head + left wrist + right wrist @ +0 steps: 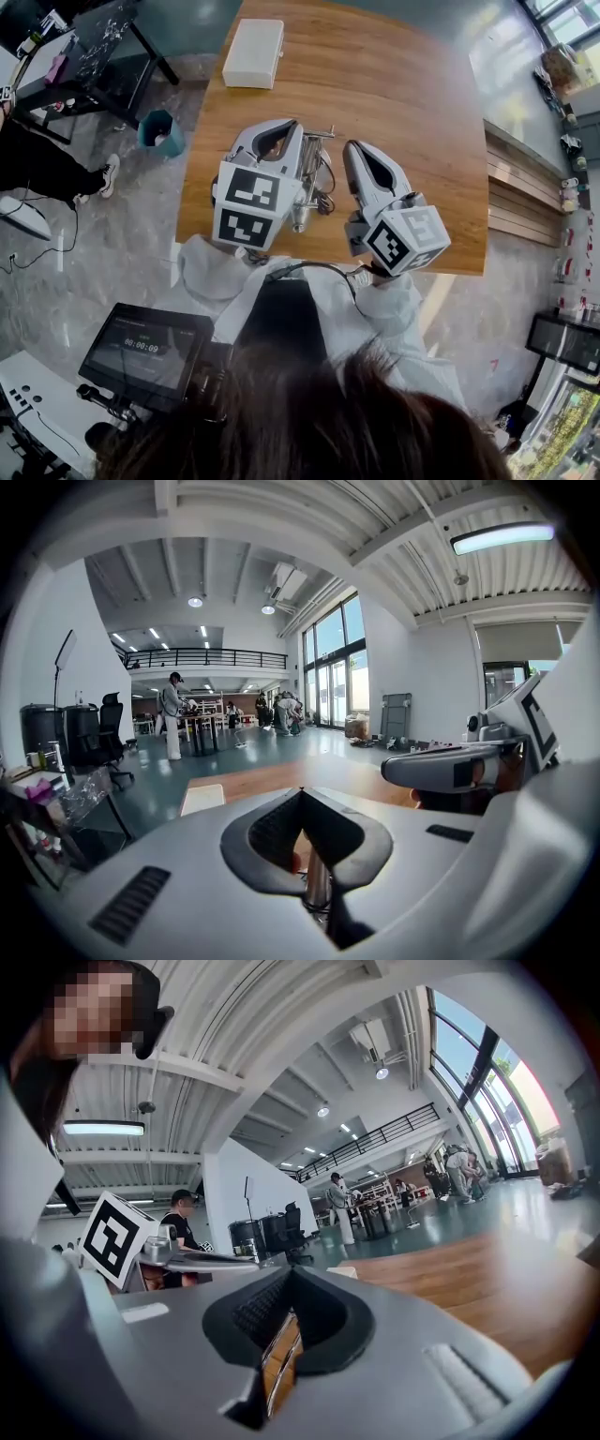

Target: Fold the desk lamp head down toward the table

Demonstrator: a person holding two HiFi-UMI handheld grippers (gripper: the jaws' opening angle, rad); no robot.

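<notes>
A silver metal desk lamp [315, 169] stands near the front edge of the wooden table [412, 103], between my two grippers and partly hidden under the left one. My left gripper [279, 127] hovers over the lamp's left side with its jaws shut and nothing held. In the left gripper view [302, 794] a metal rod of the lamp [317, 892] shows below the shut jaws, and the grey lamp head [450, 766] lies level to the right. My right gripper [356, 147] is just right of the lamp, shut and empty [289, 1274]. The lamp head [202, 1260] appears to its left.
A white box [254, 52] lies at the table's far side. On the floor to the left stand a teal bin [159, 131] and a dark desk. A monitor [145, 354] sits near my left side. A bench [525, 197] runs along the table's right.
</notes>
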